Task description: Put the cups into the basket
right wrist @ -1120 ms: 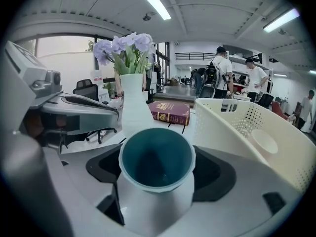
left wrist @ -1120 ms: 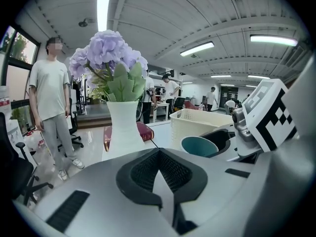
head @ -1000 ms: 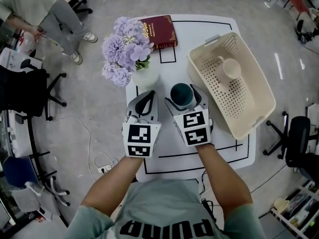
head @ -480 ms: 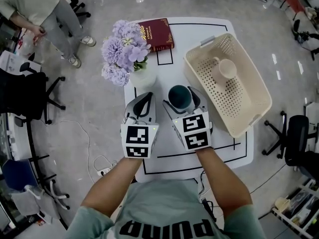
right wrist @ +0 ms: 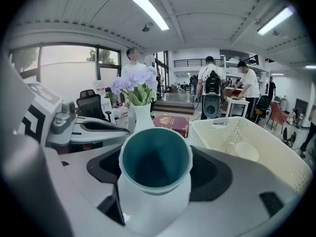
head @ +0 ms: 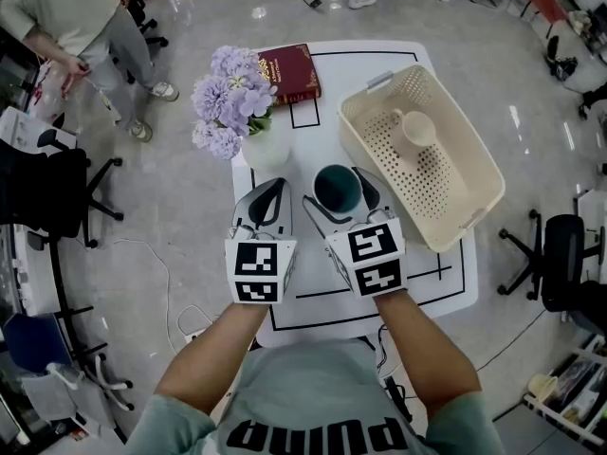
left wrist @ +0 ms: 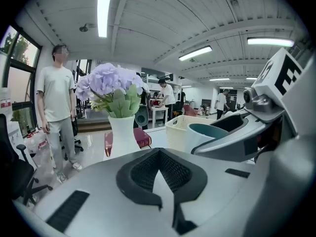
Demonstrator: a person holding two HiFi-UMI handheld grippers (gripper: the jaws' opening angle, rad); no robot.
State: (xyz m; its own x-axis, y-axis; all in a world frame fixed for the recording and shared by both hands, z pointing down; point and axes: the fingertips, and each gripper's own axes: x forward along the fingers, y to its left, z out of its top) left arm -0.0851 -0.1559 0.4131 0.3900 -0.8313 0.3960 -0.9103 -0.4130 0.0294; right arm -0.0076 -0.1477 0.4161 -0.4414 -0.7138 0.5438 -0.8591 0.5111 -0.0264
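My right gripper is shut on a white cup with a teal inside, held upright above the white table just left of the cream basket. A cream cup lies on its side inside the basket. My left gripper is beside the right one, jaws together with nothing between them. The teal cup shows at the right of the left gripper view.
A white vase of purple flowers stands just ahead of my left gripper. A dark red book lies at the table's far edge. Office chairs and people stand around the table.
Both grippers, with the teal cup in the right one, have drifted slightly as the view shifted; the basket now sits a little higher in the picture. The grips are unchanged.
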